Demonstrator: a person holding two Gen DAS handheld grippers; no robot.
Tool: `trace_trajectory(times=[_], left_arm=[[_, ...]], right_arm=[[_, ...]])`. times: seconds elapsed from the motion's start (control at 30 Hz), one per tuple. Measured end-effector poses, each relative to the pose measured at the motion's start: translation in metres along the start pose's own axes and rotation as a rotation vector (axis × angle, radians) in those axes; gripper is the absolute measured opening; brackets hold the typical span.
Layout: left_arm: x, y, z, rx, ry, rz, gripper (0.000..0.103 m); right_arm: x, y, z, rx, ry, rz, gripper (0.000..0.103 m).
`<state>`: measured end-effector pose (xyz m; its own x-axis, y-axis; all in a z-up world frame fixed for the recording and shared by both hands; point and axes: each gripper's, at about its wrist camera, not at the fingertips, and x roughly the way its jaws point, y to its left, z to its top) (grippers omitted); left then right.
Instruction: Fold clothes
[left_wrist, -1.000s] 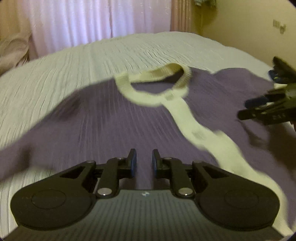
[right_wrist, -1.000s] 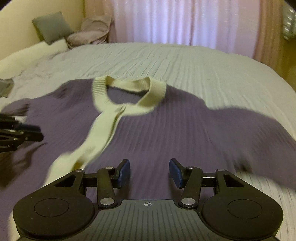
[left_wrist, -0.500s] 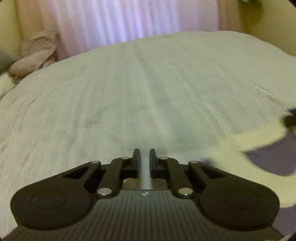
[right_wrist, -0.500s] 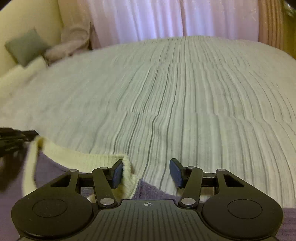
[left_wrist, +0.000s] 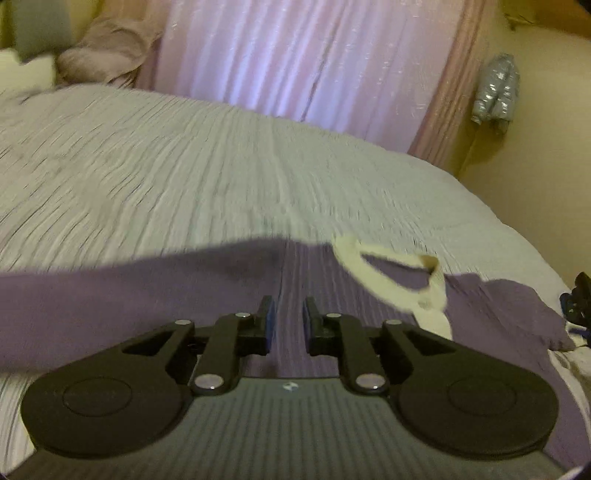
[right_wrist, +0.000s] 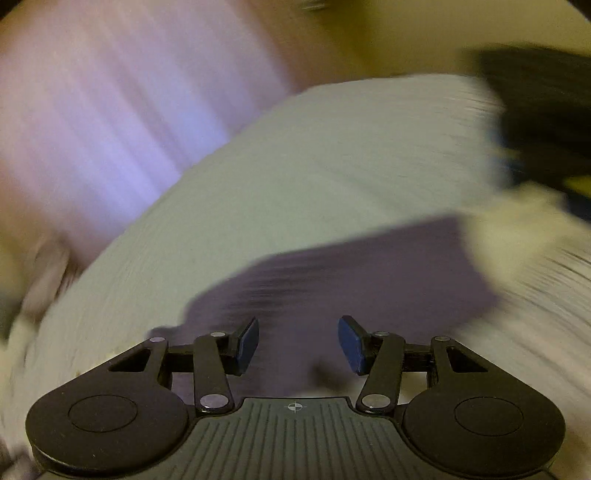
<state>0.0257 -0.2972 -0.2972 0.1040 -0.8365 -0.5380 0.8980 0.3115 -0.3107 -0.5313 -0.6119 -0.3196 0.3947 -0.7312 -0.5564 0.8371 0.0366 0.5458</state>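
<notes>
A purple knit sweater (left_wrist: 184, 291) with a cream collar (left_wrist: 388, 277) and cream button band lies flat on the bed. My left gripper (left_wrist: 288, 321) hovers low over its body, left of the collar. Its jaws stand a narrow gap apart with nothing between them. The right wrist view is badly blurred by motion. There my right gripper (right_wrist: 298, 343) is wide open and empty above a purple part of the sweater (right_wrist: 351, 277), with a cream patch (right_wrist: 498, 240) to the right. A dark shape at the right edge of the left wrist view is probably my right gripper (left_wrist: 576, 299).
The bed has a pale ribbed cover (left_wrist: 221, 177) all around the sweater. Pink curtains (left_wrist: 295, 55) hang behind it, and pillows (left_wrist: 99, 55) lie at the far left. A yellow wall (left_wrist: 546, 155) is on the right. A blurred dark mass (right_wrist: 546, 122) fills the upper right.
The left view has swung back down onto the sweater, and its jaws stand slightly wider than half a second ago. The right gripper is turning fast; it stays open.
</notes>
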Motion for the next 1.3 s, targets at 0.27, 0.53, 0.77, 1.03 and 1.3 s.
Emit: trace_trajectory(times=[0.27, 0.53, 0.77, 1.03, 1.3], left_arm=[[-0.090, 0.009, -0.039, -0.117, -0.011, 0.068, 0.017], [-0.087, 0.035, -0.047, -0.222, -0.015, 0.184, 0.018], [-0.091, 0.053, -0.052, -0.265, -0.025, 0.251, 0.018], [-0.109, 0.097, -0.072, -0.381, -0.047, 0.300, 0.023], [-0.139, 0.171, -0.067, -0.649, -0.240, 0.385, 0.051]], right_arm=[[-0.054, -0.127, 0.008, 0.434, -0.057, 0.068, 0.052], [-0.007, -0.154, 0.027, 0.516, -0.107, 0.042, 0.036], [-0.049, -0.103, 0.029, 0.282, -0.292, -0.072, 0.006], [-0.038, -0.123, 0.011, 0.372, -0.153, -0.305, 0.007], [-0.100, -0.083, -0.027, 0.236, -0.190, -0.156, 0.075]])
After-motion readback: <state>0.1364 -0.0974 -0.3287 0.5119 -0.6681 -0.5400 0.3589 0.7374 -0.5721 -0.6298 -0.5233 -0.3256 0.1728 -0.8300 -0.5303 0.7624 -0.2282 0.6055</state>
